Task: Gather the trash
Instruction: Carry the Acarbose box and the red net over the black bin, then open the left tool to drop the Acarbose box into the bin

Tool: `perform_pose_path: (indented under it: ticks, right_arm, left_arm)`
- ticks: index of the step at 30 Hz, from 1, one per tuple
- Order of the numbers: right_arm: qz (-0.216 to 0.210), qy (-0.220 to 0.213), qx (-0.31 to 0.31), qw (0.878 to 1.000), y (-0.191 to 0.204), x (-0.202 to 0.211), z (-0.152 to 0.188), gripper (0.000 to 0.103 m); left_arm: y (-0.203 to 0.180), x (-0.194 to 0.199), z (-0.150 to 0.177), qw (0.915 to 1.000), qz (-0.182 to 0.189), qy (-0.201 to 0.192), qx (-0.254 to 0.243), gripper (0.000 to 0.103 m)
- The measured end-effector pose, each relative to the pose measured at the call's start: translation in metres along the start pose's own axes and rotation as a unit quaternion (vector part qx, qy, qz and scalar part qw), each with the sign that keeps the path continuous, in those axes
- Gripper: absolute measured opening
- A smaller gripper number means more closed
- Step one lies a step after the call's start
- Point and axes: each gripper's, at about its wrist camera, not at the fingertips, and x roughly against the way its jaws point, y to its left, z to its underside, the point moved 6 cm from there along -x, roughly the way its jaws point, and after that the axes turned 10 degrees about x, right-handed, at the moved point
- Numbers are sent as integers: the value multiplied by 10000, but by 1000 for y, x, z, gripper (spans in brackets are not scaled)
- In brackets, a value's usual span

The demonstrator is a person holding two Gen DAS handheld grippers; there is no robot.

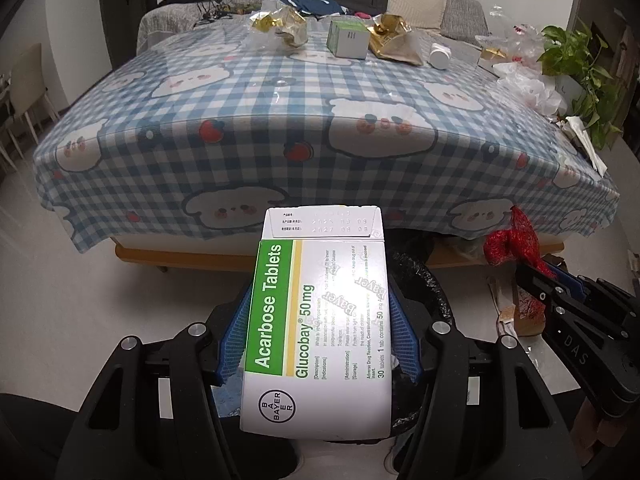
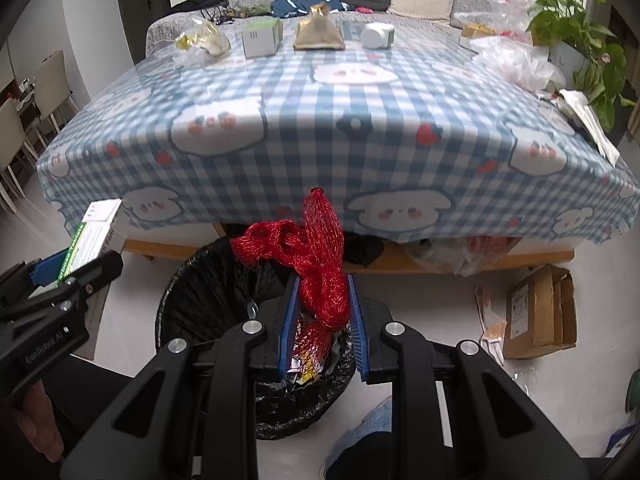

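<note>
My left gripper [image 1: 318,300] is shut on a white and green tablet box [image 1: 316,320], which sticks out forward between the blue pads. That box [image 2: 94,236] and the left gripper [image 2: 60,280] also show at the left of the right wrist view. My right gripper [image 2: 322,292] is shut on a bunched red mesh net [image 2: 320,256], held just above a bin lined with a black bag [image 2: 200,292] that holds some wrappers. In the left wrist view the red net [image 1: 512,240] and the right gripper [image 1: 560,300] appear at the right, and the bin's black liner [image 1: 424,280] shows behind the box.
A table with a blue checked cloth [image 2: 320,140] stands ahead, with gold wrappers [image 2: 318,32], a small green-white box [image 2: 260,40], a white bottle [image 2: 378,36] and clear plastic bags [image 2: 508,60] at its far side. A torn cardboard box [image 2: 540,312] lies on the floor at right. A plant [image 2: 580,28] stands at far right.
</note>
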Motion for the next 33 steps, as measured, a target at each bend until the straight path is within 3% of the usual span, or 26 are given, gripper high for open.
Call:
perform_pose_path:
  ticks: [16, 29, 33]
  right_arm:
    - [58, 453, -150, 9988, -8, -42, 46, 22]
    - [118, 494, -291, 9983, -20, -45, 48, 22]
    - [84, 457, -244, 9986, -13, -45, 42, 22]
  left_arm:
    - [-10, -50, 32, 9995, -58, 302, 0, 60]
    - [-25, -63, 38, 9994, -41, 270, -213, 61]
    - [-15, -62, 33, 9995, -87, 205, -208, 68]
